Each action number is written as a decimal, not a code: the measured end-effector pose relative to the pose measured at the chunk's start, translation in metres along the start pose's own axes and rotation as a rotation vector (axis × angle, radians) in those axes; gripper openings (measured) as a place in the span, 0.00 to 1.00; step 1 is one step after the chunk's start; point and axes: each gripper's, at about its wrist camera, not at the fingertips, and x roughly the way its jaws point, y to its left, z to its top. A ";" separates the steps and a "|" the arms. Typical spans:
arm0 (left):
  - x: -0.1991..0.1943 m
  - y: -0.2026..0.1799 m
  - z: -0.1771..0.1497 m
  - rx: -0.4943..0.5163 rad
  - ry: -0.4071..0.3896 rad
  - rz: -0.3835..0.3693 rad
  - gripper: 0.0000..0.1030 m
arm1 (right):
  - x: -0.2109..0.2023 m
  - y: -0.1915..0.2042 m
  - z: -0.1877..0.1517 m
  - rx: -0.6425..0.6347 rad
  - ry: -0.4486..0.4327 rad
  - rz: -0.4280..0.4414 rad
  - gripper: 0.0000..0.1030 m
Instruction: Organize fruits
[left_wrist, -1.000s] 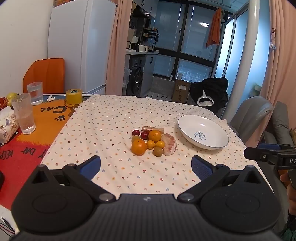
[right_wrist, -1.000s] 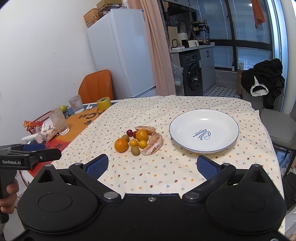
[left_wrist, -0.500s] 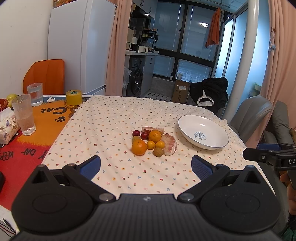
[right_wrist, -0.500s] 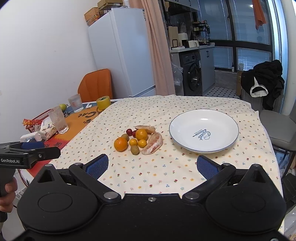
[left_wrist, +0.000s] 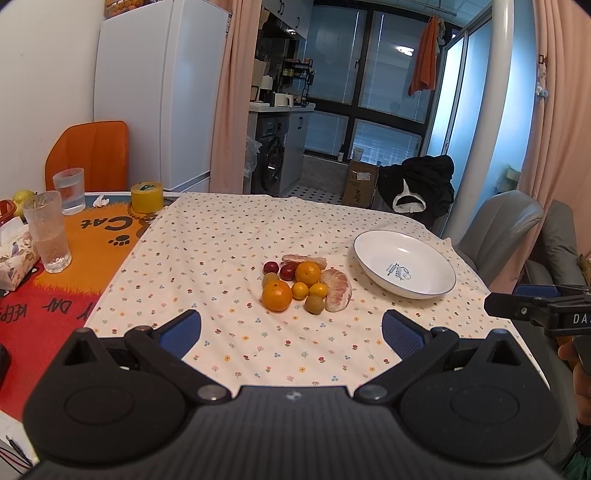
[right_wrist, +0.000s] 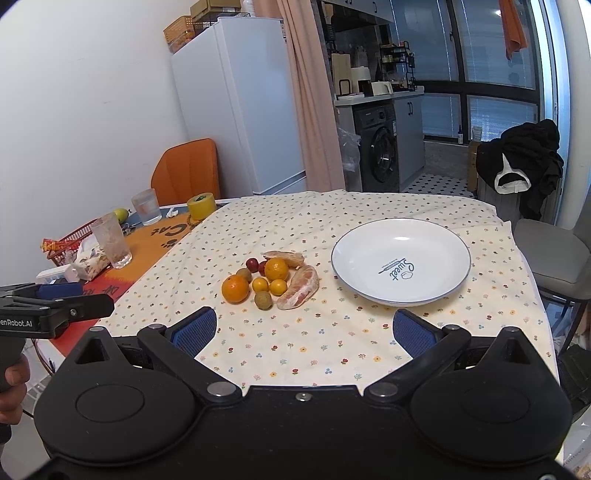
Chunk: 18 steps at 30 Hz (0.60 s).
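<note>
left gripper (left_wrist: 291, 330): wide open, nothing in it, hanging over the near edge of the tablecloth (left_wrist: 229, 254)
right gripper (right_wrist: 303, 332): same deal, fingers spread, empty
fruit pile (left_wrist: 304, 282): oranges, small red ones, peeled citrus pieces, bunched mid-table
plate (right_wrist: 400, 260): white, empty, just right of the pile

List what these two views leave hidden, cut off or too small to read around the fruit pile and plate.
- Table's near edge: both views, hidden behind the left tongs and right tongs.
- Brownish fruit: left view, half hidden behind the large orange; type unclear.
- Small line above "Sweet" on the plate: too small to read.
- Hand holding the left tongs: right view, cut off by the frame edge.
</note>
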 end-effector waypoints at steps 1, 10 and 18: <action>0.000 0.000 0.000 0.001 -0.001 -0.001 1.00 | 0.000 -0.001 0.000 0.001 -0.001 -0.001 1.00; 0.000 -0.001 0.001 0.011 -0.011 -0.001 1.00 | 0.001 -0.003 0.001 0.000 -0.019 0.000 1.00; 0.009 0.001 0.000 0.032 -0.028 0.025 1.00 | 0.012 -0.005 0.001 -0.005 -0.016 -0.009 1.00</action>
